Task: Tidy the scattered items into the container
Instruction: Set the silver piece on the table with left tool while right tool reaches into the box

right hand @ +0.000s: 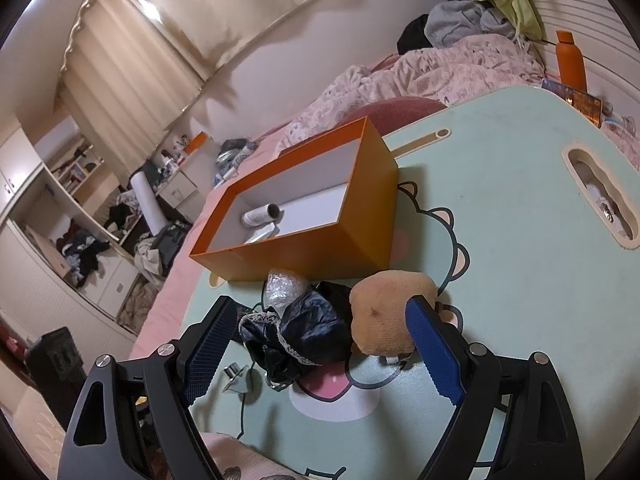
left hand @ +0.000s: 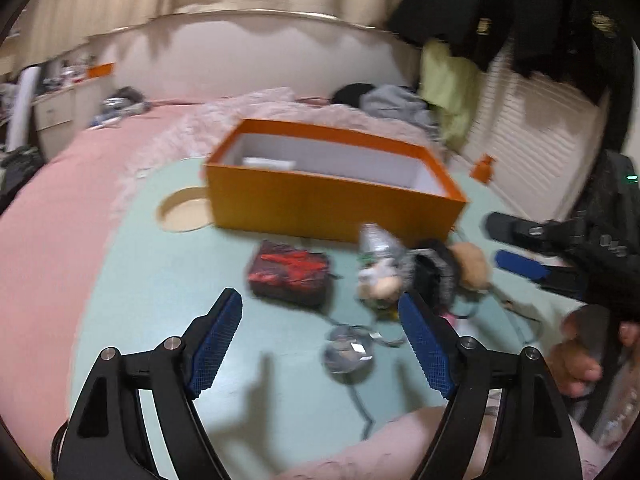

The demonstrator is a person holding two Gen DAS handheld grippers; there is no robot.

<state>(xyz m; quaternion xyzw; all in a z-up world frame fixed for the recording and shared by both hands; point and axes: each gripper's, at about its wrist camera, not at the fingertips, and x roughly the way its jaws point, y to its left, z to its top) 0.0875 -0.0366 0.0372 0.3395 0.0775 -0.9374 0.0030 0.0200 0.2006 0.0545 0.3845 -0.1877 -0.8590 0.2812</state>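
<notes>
Open left tool [left hand: 320, 316], orange box [left hand: 320, 204] lengthwise left-right

orange bottle [right hand: 570, 58] upright | curtains [right hand: 132, 56] | quilt [right hand: 440, 72] rumpled

Pale green board [right hand: 500, 208], orange box [right hand: 320, 248], tan plush [right hand: 384, 316], black pouch [right hand: 312, 328]

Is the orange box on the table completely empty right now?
No, a small roll lies on the white floor inside the orange box.
</notes>
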